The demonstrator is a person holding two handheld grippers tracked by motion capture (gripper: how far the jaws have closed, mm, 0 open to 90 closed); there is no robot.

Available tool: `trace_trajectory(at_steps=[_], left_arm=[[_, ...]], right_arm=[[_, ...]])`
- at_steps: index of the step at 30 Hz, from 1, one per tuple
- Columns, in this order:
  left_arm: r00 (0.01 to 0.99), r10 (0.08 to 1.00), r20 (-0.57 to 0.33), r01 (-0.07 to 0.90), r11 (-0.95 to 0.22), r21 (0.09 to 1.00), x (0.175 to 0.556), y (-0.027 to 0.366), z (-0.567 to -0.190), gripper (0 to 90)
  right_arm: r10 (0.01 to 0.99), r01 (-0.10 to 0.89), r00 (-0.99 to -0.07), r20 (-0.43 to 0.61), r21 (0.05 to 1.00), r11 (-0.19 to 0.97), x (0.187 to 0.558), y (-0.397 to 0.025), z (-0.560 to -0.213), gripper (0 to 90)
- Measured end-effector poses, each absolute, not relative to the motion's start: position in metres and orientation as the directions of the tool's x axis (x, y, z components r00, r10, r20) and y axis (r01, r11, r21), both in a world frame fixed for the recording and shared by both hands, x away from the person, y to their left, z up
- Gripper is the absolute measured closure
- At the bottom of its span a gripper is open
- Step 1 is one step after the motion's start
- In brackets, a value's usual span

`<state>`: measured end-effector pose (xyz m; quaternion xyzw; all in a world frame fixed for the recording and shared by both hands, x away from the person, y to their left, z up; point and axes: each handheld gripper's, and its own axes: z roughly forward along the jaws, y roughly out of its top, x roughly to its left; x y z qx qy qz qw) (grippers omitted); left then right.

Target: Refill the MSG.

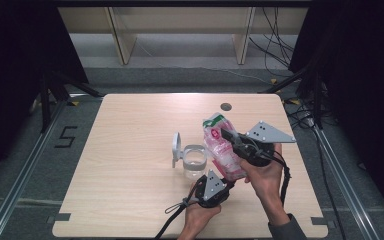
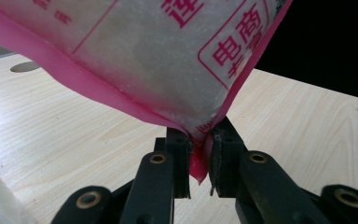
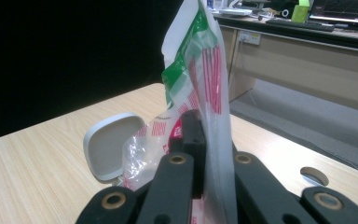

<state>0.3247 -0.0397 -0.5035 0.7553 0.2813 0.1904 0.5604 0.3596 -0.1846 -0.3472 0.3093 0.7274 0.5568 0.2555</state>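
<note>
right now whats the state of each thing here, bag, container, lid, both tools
bag: held off the table, tilted, its open top torn, white grains inside
clear container: upright on the table, open
lid: swung open, standing upright at the container's left side
left tool: shut on the bag's pink bottom corner
right tool: shut on the bag's upper part

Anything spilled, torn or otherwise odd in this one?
Nothing stands out. The bag is held off the table, left gripper pinching its bottom corner, right gripper its upper part. No grains on the table beside the open container.
</note>
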Motion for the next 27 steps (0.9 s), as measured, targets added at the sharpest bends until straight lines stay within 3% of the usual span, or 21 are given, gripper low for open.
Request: trace_trajectory(at_steps=[17,27], left_arm=[[0.771,0.633,-0.074,0.232,-0.171,0.958,0.328,-0.042,-0.508,79.3],[0.764,0.64,-0.081,0.238,-0.162,0.958,0.33,-0.044,-0.512,79.3]], right_arm=[[0.721,0.166,-0.687,-0.091,0.947,0.277,0.369,-0.17,-0.348,90.0],[0.717,0.188,-0.693,-0.073,0.942,0.278,0.376,-0.164,-0.352,90.0]])
